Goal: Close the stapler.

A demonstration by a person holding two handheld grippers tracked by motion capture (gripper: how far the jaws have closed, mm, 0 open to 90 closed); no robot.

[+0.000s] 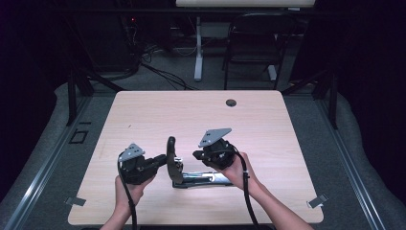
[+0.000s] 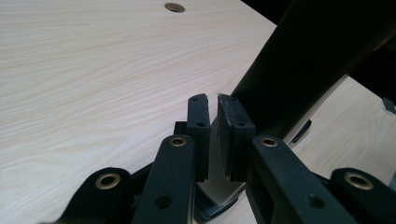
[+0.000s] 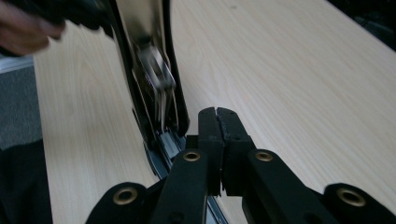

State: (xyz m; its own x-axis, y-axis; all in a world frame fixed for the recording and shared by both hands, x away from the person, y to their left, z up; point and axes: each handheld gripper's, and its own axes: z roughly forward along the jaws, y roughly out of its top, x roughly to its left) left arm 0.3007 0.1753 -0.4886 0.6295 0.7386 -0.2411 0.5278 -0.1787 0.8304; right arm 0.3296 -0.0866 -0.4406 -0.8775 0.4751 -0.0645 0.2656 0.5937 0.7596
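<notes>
Near the front edge of the table (image 1: 143, 110), about midway between its left and right edges, lies an opened stapler (image 1: 191, 176): its metal base (image 1: 210, 178) rests flat on the wood, while its black top arm (image 1: 171, 158) is swung up and stands nearly upright. At the left gripper (image 1: 160, 162) the pads sit close together with a narrow gap between them, right against the raised arm (image 2: 308, 65); whether they pinch anything I cannot tell. Over the base's right half, the right gripper (image 1: 197, 154) has its jaws pressed fully together with nothing between them, just beside the staple channel (image 3: 161, 140). Toward the far edge of the table, a small round grommet hole (image 1: 231, 102) shows.
</notes>
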